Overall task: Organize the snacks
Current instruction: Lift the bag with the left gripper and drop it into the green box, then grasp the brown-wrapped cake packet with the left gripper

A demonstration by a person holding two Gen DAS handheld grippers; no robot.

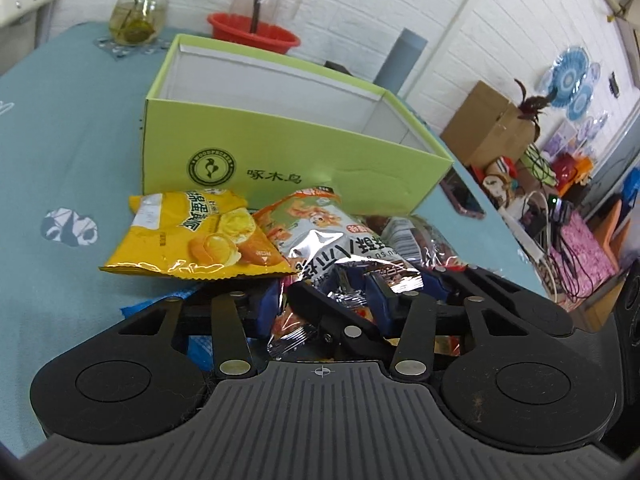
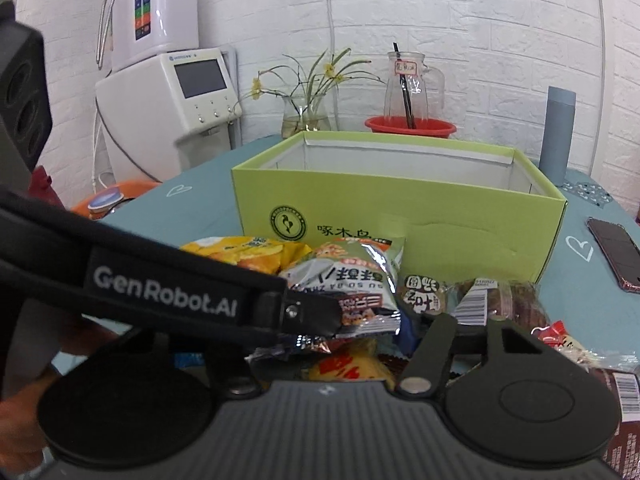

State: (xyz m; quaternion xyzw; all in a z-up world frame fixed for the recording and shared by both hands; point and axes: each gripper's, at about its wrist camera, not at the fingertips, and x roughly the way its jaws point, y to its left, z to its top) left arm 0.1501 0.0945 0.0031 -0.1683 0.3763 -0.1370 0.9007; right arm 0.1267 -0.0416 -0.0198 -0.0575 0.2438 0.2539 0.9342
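An open light-green box [image 1: 280, 152] [image 2: 440, 216] stands on the teal tablecloth, white inside, with nothing showing in it. A heap of snack packets lies in front of it. The heap includes a yellow cake packet [image 1: 188, 236] [image 2: 248, 252], a silver packet with black letters [image 1: 340, 252] [image 2: 348, 280] and brown barcoded packets [image 2: 500, 296]. My left gripper [image 1: 362, 286] [image 2: 336, 314] is shut on the silver packet's crumpled edge, its blue pads pinching the foil. My right gripper [image 2: 360, 344] reaches into the heap just behind. Its fingertips are hidden by the left gripper and the packets.
A phone [image 2: 612, 256] lies right of the box. Behind the box stand a red basin [image 2: 410, 126] with a glass jug [image 2: 408, 84], a flower vase [image 2: 306, 116] and a grey cylinder [image 2: 558, 132]. White appliances [image 2: 172, 108] stand at the back left.
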